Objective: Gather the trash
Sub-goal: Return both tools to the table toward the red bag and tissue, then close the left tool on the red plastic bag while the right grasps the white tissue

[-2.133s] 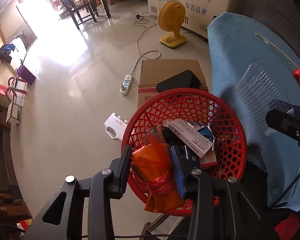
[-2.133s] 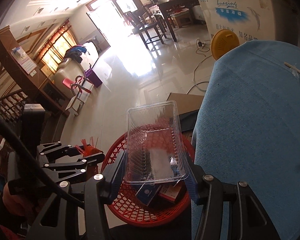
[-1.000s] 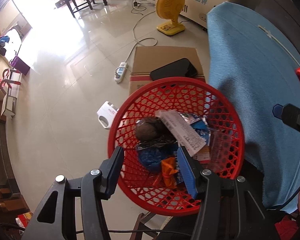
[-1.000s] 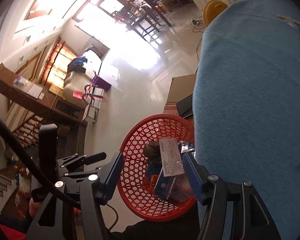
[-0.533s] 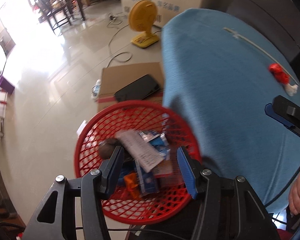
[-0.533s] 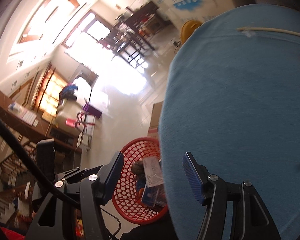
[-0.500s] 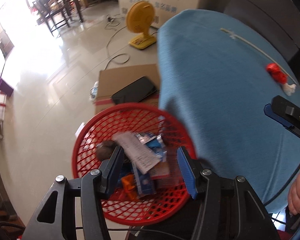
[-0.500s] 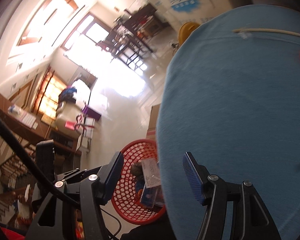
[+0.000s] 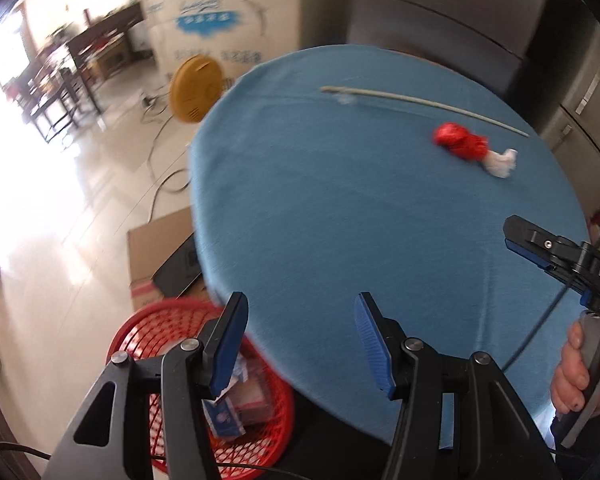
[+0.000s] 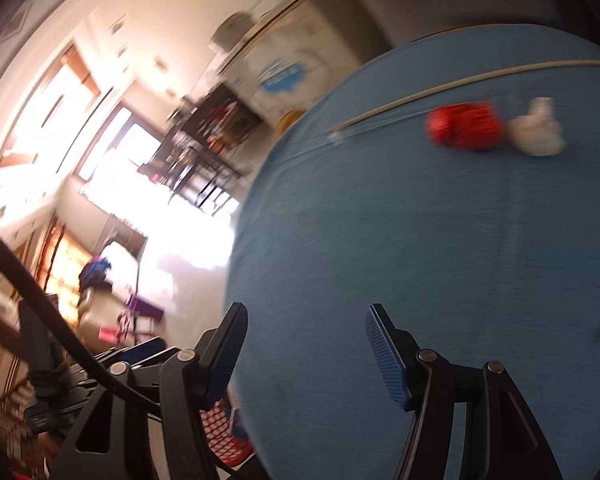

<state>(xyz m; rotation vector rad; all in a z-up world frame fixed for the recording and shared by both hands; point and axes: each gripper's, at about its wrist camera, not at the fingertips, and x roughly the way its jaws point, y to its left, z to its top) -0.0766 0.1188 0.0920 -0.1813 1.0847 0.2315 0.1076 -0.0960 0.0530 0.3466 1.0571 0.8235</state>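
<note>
A crumpled red wrapper (image 9: 459,142) with a white tissue wad (image 9: 501,162) beside it lies at the far right of the round table's blue cloth (image 9: 360,208). Behind them stretches a thin pale stick (image 9: 420,103). The wrapper (image 10: 464,125), tissue (image 10: 537,128) and stick (image 10: 460,80) look blurred in the right wrist view. My left gripper (image 9: 300,328) hangs open over the near table edge with nothing between its jaws. My right gripper (image 10: 305,346) is open and empty too; its tip (image 9: 520,236) shows at the right. The red mesh basket (image 9: 148,324) holds trash below the table edge.
A flat cardboard sheet (image 9: 156,248) with a dark phone-like slab (image 9: 178,270) lies on the tiled floor. A yellow fan (image 9: 196,90) and cables stand by a white chest freezer (image 9: 228,20). A hand (image 9: 580,372) grips the right tool's handle. Dark chairs stand far left.
Both grippers have let go of their trash into the basket and swung up and right from above the basket to over the blue table. The red wrapper now lies ahead.
</note>
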